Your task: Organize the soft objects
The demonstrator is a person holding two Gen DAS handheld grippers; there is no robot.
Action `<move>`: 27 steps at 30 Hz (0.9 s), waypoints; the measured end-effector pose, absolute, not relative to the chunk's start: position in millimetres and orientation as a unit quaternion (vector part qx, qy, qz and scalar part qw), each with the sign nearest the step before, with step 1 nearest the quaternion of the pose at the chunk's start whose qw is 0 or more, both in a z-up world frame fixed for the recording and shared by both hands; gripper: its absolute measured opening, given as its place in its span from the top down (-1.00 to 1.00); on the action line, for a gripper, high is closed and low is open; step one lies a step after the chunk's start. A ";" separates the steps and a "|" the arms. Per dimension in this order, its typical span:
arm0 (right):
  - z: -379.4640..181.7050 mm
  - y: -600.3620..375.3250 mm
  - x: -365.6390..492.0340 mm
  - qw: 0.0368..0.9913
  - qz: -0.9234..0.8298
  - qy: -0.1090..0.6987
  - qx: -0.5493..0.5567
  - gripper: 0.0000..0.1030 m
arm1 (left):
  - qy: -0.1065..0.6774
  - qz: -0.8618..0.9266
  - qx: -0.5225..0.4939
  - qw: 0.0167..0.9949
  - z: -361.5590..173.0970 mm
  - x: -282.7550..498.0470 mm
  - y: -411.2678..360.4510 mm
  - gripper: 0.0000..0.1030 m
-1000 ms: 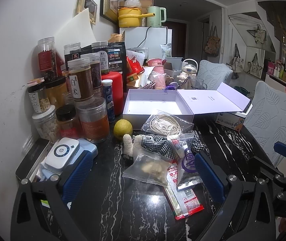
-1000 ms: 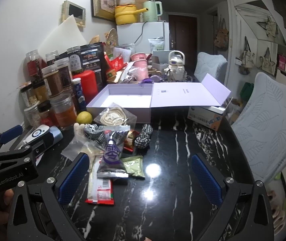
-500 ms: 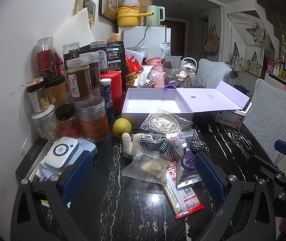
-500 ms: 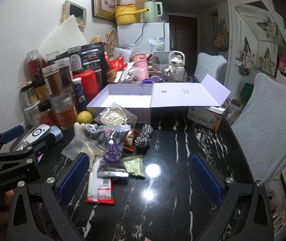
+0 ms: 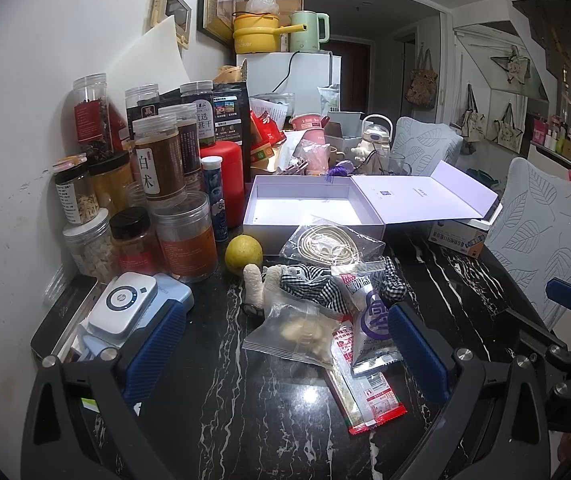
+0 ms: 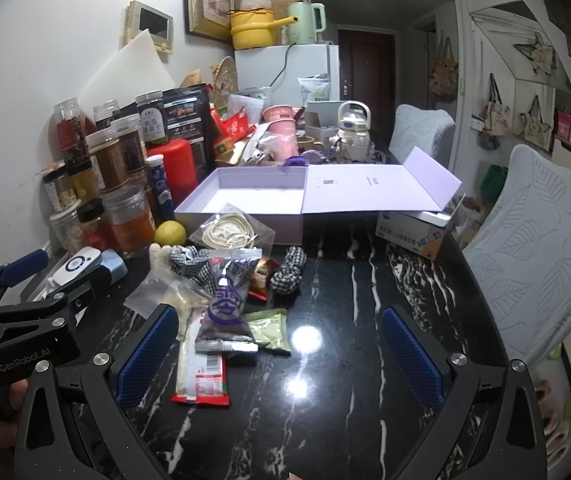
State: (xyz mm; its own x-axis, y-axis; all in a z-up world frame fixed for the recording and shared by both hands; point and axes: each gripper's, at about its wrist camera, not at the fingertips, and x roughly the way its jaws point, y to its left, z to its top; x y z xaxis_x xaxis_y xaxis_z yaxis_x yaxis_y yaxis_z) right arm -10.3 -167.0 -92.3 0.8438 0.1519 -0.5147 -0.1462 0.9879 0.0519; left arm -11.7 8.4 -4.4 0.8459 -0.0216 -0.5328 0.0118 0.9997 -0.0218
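A pile of soft things lies on the black marble table (image 5: 221, 400): a plush toy in checked cloth (image 5: 281, 284) (image 6: 189, 264), a clear bag of snacks (image 5: 301, 332), a bag of coiled cord (image 5: 329, 242) (image 6: 229, 234), a silver-purple pouch (image 5: 373, 324) (image 6: 225, 304), a red-edged packet (image 5: 369, 396) (image 6: 201, 376) and a green sachet (image 6: 271, 328). An open lilac box (image 5: 305, 208) (image 6: 253, 196) stands behind them. My left gripper (image 5: 285, 348) is open, jaws either side of the pile's near end. My right gripper (image 6: 277, 344) is open over the table.
Jars and cans (image 5: 157, 184) crowd the left wall. A lemon (image 5: 243, 250) sits by the box. A white device (image 5: 123, 306) lies at the left. A small carton (image 6: 413, 232) and grey chairs (image 6: 545, 248) stand to the right.
My left gripper has crept slightly forward toward the pile. The right gripper has hardly moved. Both stay open.
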 end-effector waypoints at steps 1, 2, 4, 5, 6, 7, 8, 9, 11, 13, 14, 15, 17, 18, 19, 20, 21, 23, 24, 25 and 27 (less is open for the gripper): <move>-92.4 -166.9 -10.5 0.960 0.077 0.268 0.005 -1.00 | 0.277 -0.009 -0.009 0.961 -4.5 -12.0 8.3 -1.00; -92.1 -166.5 -10.3 0.960 0.077 0.269 0.004 -1.00 | 0.276 -0.009 -0.009 0.961 -4.5 -11.9 8.3 -1.00; -91.4 -165.6 -10.4 0.960 0.078 0.269 0.002 -1.00 | 0.276 -0.009 -0.009 0.961 -4.5 -11.9 7.7 -1.00; -90.7 -165.5 -10.1 0.960 0.079 0.268 0.002 -1.00 | 0.275 -0.010 -0.009 0.961 -4.5 -11.8 7.5 -1.00; -89.7 -165.4 -9.6 0.961 0.081 0.265 0.003 -1.00 | 0.275 -0.010 -0.009 0.961 -4.5 -11.6 7.8 -1.00; -89.1 -166.0 -9.0 0.961 0.083 0.264 0.005 -1.00 | 0.275 -0.010 -0.009 0.961 -5.2 -11.4 8.1 -1.00; -88.9 -166.4 -8.4 0.961 0.087 0.263 0.008 -1.00 | 0.276 -0.010 -0.010 0.961 -5.6 -10.6 9.3 -1.00; -89.2 -167.2 -6.2 0.960 0.089 0.264 0.010 -1.00 | 0.277 -0.011 -0.011 0.961 -6.7 -9.9 10.6 -1.00; -90.9 -167.4 -3.0 0.960 0.094 0.264 0.012 -1.00 | 0.283 -0.011 -0.013 0.959 -10.1 -6.6 14.1 -1.00; -93.0 -168.1 1.0 0.959 0.096 0.266 0.015 -1.00 | 0.291 -0.007 -0.011 0.957 -14.3 -2.6 17.9 -1.00; -94.6 -168.1 3.3 0.958 0.098 0.268 0.016 -1.00 | 0.294 -0.005 -0.010 0.956 -16.0 -1.4 19.2 -1.00; -96.9 -167.7 6.6 0.957 0.102 0.272 0.018 -1.00 | 0.296 -0.004 -0.010 0.955 -17.4 0.6 21.2 -1.00; -101.0 -166.3 12.2 0.954 0.106 0.279 0.019 -1.00 | 0.302 -0.002 -0.011 0.953 -21.8 4.3 25.0 -1.00; -104.1 -165.2 16.2 0.952 0.109 0.284 0.018 -1.00 | 0.304 -0.003 -0.012 0.953 -23.3 5.6 25.9 -1.00; -106.1 -164.1 18.6 0.951 0.110 0.288 0.017 -1.00 | 0.308 -0.004 -0.013 0.951 -26.4 7.6 27.9 -1.00; -108.4 -162.6 21.5 0.950 0.112 0.291 0.015 -1.00 | 0.312 -0.005 -0.013 0.950 -29.1 9.1 28.9 -1.00; -111.4 -160.5 25.0 0.948 0.116 0.295 0.013 -1.00 | 0.314 -0.005 -0.014 0.949 -30.9 10.2 30.0 -1.00; -116.7 -156.3 31.8 0.945 0.123 0.302 0.011 -1.00 | 0.321 -0.004 -0.015 0.947 -36.6 13.3 32.7 -1.00; -119.1 -154.5 34.1 0.944 0.126 0.304 0.009 -1.00 | 0.324 -0.004 -0.016 0.946 -39.1 15.3 34.2 -1.00; -121.1 -152.5 37.0 0.943 0.129 0.306 0.008 -1.00 | 0.328 -0.004 -0.018 0.945 -42.2 17.4 36.0 -1.00; -126.1 -147.5 44.0 0.940 0.133 0.313 0.005 -1.00 | 0.333 -0.005 -0.019 0.943 -46.3 20.5 38.7 -1.00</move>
State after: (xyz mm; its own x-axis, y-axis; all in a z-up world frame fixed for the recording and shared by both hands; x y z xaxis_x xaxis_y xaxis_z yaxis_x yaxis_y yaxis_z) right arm 44.0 -147.5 -126.1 0.7690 0.2537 -0.5867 -0.2478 0.9644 0.0921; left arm 20.5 38.7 -46.3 0.7788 -0.0228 -0.6269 -0.0030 0.9992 -0.0401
